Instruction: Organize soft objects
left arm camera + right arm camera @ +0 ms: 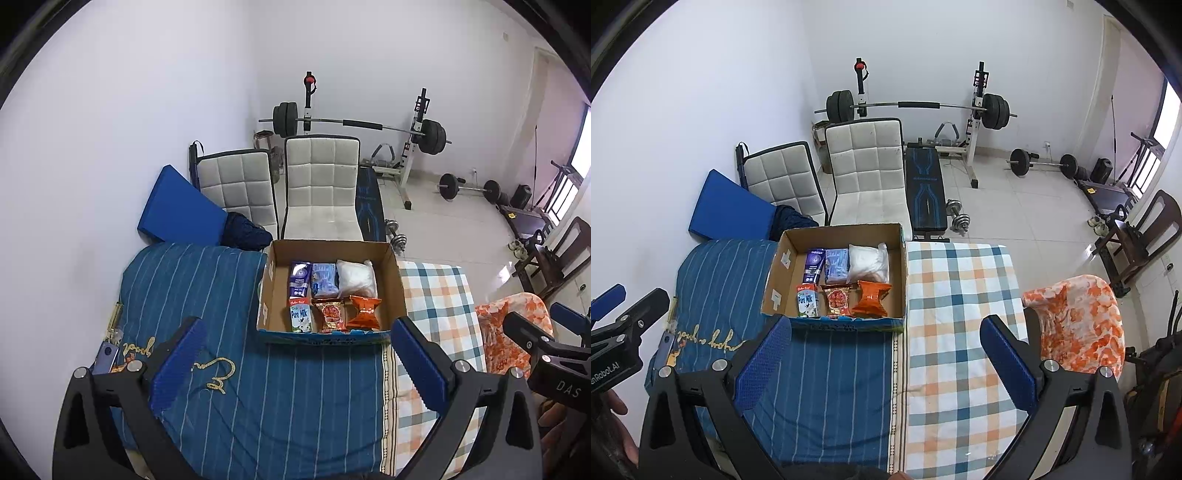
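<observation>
An open cardboard box sits on the bed, on the blue striped cloth. Inside lie a white soft bag, an orange snack pack, a red snack pack, a Pure Milk pouch and two blue packs. My left gripper is open and empty, above the blue cloth in front of the box. My right gripper is open and empty, above the seam with the checked cloth.
An orange-and-white patterned cloth hangs at the bed's right side. Two white padded chairs and a blue pad stand behind the bed. A weight bench, barbells and dumbbells occupy the tiled floor. A phone lies at the bed's left edge.
</observation>
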